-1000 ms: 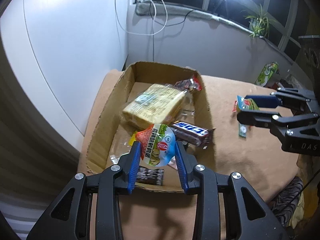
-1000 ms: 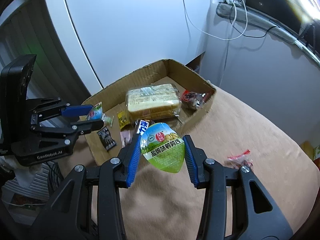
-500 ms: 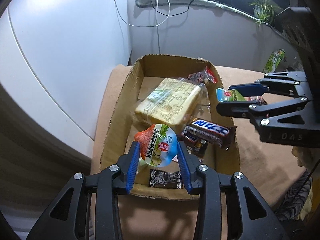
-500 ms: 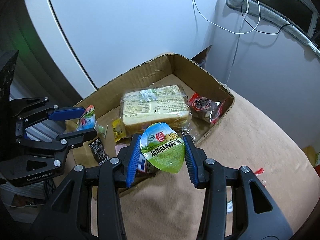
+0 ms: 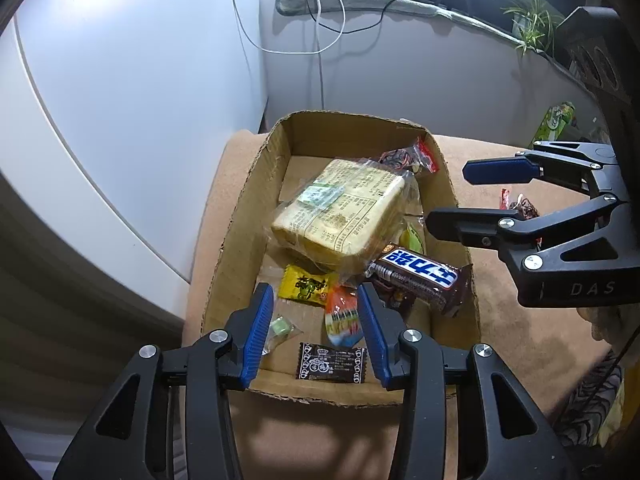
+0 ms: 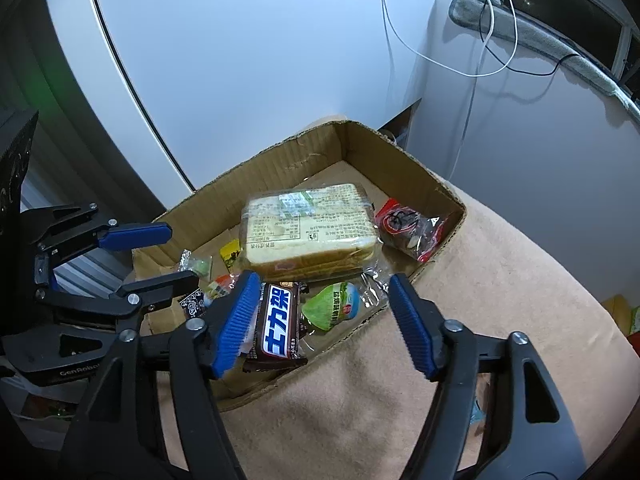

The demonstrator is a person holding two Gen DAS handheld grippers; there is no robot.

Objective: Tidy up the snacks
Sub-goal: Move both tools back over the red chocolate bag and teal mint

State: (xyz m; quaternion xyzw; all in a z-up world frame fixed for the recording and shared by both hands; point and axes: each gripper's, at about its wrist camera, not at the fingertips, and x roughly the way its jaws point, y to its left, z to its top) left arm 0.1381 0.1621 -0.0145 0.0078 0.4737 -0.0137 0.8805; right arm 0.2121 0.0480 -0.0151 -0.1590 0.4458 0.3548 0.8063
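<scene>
Both pouches have left the jaws since the earlier frames. Right gripper: jaws opening, wide apart, nothing gripped; the green-labelled pouch lies below them on the box floor, against the near wall of the cardboard box. Left gripper: jaws opening, part-way apart; the orange-topped pouch lies on the box floor between the blue pads, and contact with the right pad cannot be told.

Box contents, outward from the grippers: black candy wrapper by the near edge; small clear-wrapped green sweet beside the left pad; yellow packet; brown chocolate bar leaning on the right wall; wrapped sliced bread at the centre; red-and-clear packet in the far right corner.

Free floor remains along the box's left wall and behind the bread. The box sits on a tan cloth-covered surface, close to the white wall; cloth to the right of the box lies open, with a small red wrapper on it.
</scene>
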